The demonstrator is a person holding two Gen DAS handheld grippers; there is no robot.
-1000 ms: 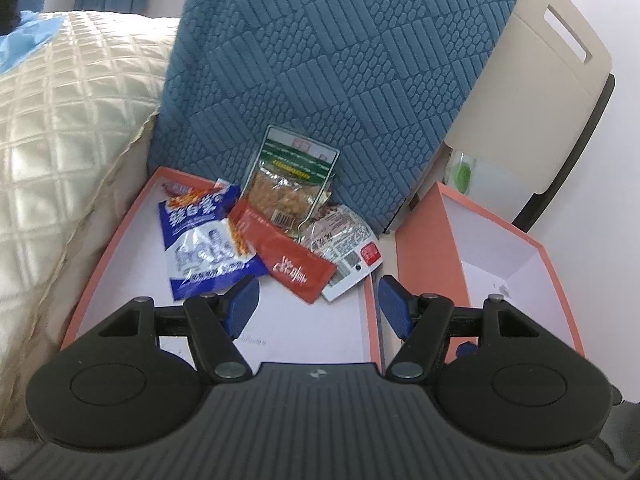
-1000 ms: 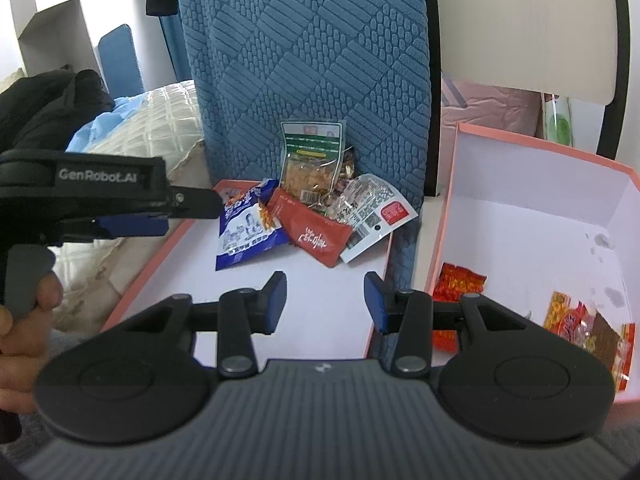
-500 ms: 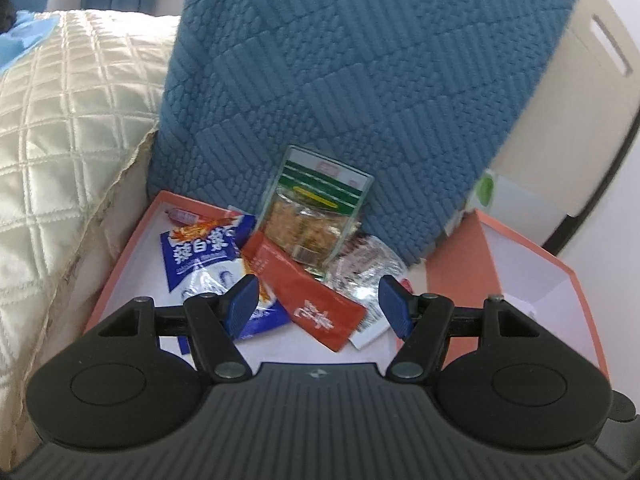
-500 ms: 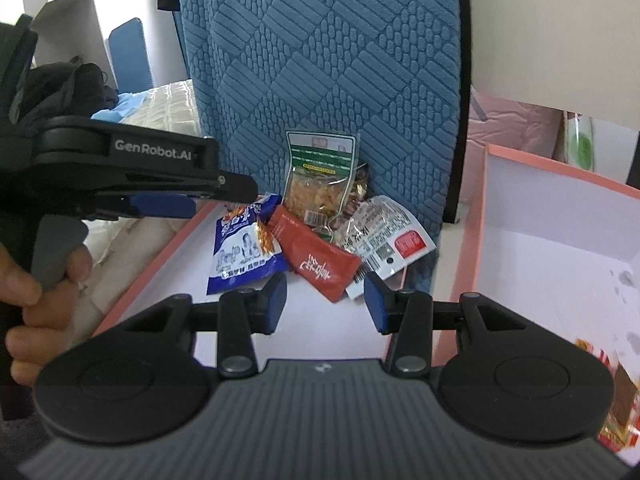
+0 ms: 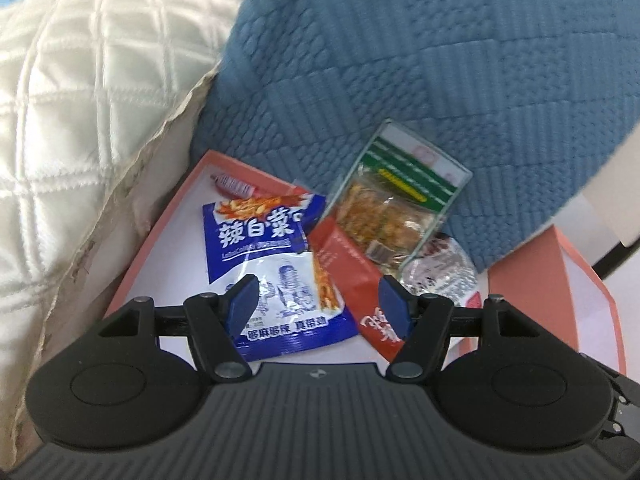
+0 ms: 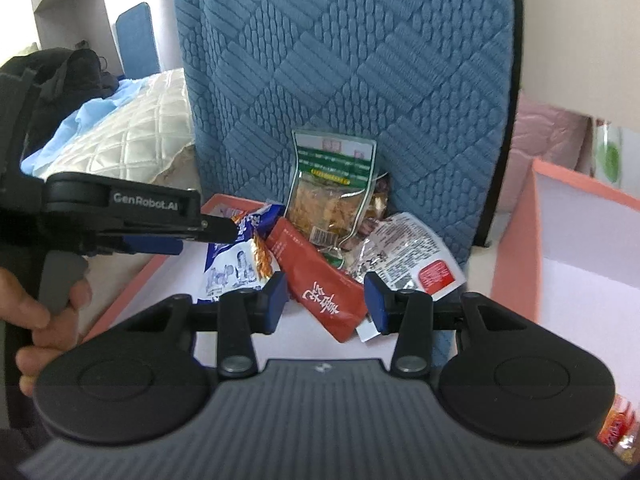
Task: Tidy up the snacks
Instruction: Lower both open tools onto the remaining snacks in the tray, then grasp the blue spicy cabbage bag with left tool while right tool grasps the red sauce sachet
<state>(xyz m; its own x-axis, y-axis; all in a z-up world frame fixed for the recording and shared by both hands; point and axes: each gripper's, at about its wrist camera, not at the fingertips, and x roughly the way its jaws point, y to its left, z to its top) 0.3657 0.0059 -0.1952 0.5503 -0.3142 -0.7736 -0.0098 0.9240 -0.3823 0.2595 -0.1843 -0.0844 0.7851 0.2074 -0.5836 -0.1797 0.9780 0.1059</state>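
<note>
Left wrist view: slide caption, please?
Open left gripper above blue snack packet in pink tray, empty-jawed.

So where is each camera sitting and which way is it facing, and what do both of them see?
Left wrist: on the left gripper, angled down at the blue packet in the pink tray; only its open blue fingers show.
Right wrist: on the right gripper, facing the blue cushion and snack pile; its open fingers, the left gripper and a hand show.
Shared: blue packet, red packet, green-topped packet, cushion, tray.
</note>
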